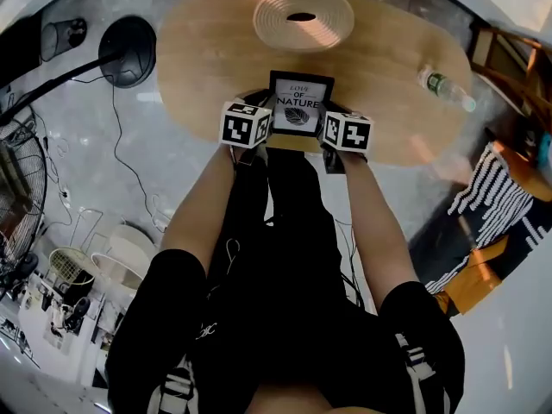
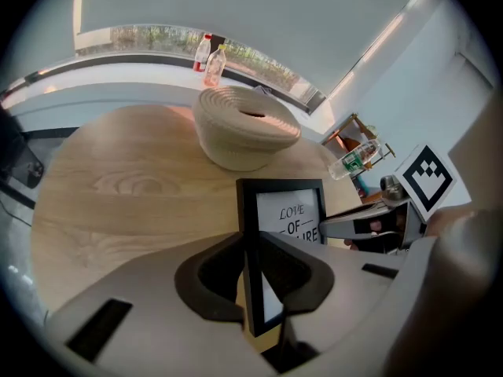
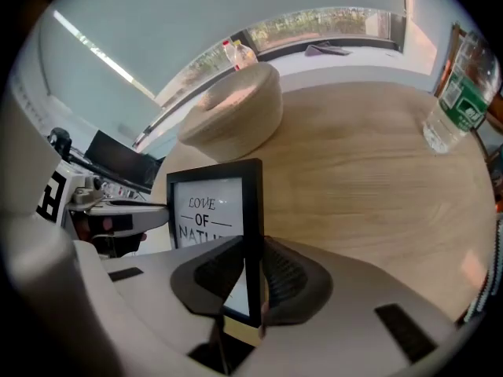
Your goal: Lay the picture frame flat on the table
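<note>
Picture frame (image 1: 299, 103): black, upright, print facing person, at near edge of counter (image 1: 198, 59), midway between left and right ends. Whether its base touches counter, cannot tell.
Left gripper (image 2: 255, 277): jaws closed on frame's left edge, pads pressing both faces.
Right gripper (image 3: 250, 277): jaws closed on frame's right edge, same grip.
Woven basket (image 1: 303, 17): far of frame, well apart.
Water bottle (image 1: 446, 86): lying at counter's right end.
</note>
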Demonstrator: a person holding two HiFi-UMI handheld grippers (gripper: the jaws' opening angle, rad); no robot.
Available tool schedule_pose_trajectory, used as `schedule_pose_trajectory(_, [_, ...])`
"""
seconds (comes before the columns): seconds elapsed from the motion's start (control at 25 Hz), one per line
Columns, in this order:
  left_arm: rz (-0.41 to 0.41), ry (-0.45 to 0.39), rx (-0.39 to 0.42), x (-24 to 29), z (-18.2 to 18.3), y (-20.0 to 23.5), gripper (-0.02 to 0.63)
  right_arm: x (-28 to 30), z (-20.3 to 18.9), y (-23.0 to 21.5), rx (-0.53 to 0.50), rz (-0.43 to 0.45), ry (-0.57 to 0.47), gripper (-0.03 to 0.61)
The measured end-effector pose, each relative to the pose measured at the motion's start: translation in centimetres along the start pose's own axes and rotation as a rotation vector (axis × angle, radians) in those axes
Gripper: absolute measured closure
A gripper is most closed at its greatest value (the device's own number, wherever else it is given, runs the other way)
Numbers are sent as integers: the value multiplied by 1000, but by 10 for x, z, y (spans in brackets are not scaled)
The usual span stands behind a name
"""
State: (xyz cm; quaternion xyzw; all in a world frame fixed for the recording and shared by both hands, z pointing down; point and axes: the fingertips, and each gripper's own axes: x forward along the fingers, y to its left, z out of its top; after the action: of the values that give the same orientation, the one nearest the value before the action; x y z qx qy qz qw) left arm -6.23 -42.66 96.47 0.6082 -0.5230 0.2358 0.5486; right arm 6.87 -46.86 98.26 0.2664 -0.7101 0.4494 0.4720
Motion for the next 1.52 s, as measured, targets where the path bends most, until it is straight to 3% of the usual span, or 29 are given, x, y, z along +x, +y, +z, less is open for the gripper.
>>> schedule_pose_trajectory(0.32, [-5, 47, -62, 43, -21, 29, 555, 42, -5, -15, 25, -39, 51, 486])
schedule_pose_trajectory(0.4, [35, 56, -58, 47, -23, 42, 594, 50, -5, -17, 31, -50, 54, 486])
schedule_pose_trajectory(0.48, [81, 63, -66, 49, -26, 57, 594, 53, -5, -18, 37, -56, 49, 486])
schedule_pose_trajectory(0.64, [104, 23, -145, 38, -24, 79, 594, 55, -4, -15, 23, -60, 27, 486])
schedule_pose_trajectory(0.8, [98, -26, -137, 7, -23, 75, 594, 38, 4, -4, -52, -82, -65, 439])
schedule_pose_trajectory(0.92, [93, -76, -120, -30, -21, 64, 594, 5, 16, 21, -102, -87, -173, 440])
schedule_pose_trajectory(1.12, [86, -225, -84, -120, -3, 31, 594, -89, 33, 79, -178, -104, -387, 525])
schedule_pose_trajectory(1.24, [89, -351, -19, -197, 9, 2, 594, -158, 29, 120, -232, -117, -530, 561])
schedule_pose_trajectory(1.4, [110, -505, 86, -332, -21, -48, 594, -258, -18, 193, -285, -115, -683, 564])
schedule_pose_trajectory(1.52, [170, -657, 189, -406, -3, -70, 594, -319, -3, 233, -322, -98, -821, 565])
